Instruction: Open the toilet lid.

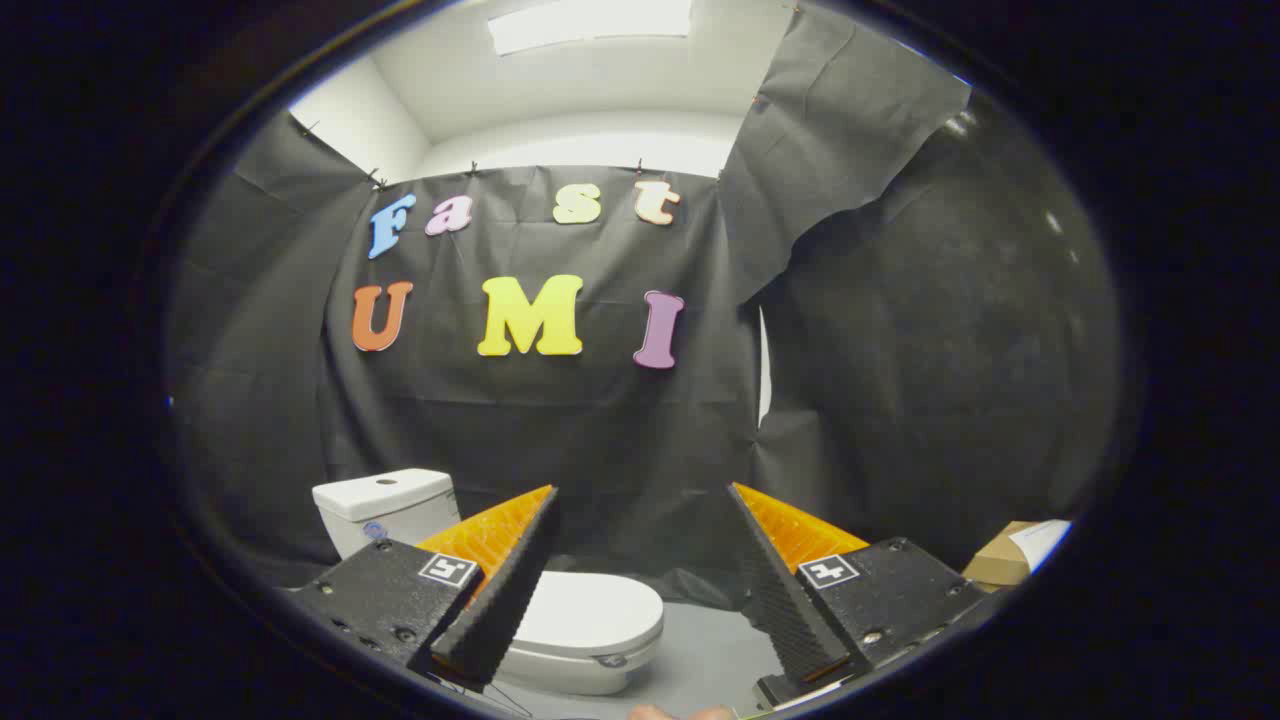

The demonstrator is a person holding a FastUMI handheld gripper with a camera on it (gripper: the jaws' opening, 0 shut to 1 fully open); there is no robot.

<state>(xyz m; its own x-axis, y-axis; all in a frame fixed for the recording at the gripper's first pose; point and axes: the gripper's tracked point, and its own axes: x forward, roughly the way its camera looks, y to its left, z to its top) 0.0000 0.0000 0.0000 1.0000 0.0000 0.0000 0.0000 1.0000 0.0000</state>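
- The tool [640, 580] is seen held level, pointing forward toward the black cloth wall [600, 430], with its two fingers [500, 590] spread wide apart and nothing between them.
- No contact with any object is made by either finger; both tips are raised against the cloth backdrop.
- The toilet [560, 620] is found below and beyond the tool, partly hidden behind the left finger, standing on the grey floor [710, 650].
- The toilet lid [590, 605] is seen lying flat and closed over the bowl, its rounded front end reaching into the gap between the fingers, nearer the left one.
- The white tank [385, 505] is placed behind the lid, just beyond the left finger's base, against the cloth wall.
- The lid is kept well apart from both fingertips, which are held higher than it.
- A cardboard box [1005, 560] with a pale sheet on it is seen beyond the right finger's mount, off to the right on the floor.
- A small part of the holding hand [680, 712] is glimpsed directly beneath the tool, between the finger bases; its grip cannot be made out.
- A ceiling light [590, 22] is visible high above the cloth wall.
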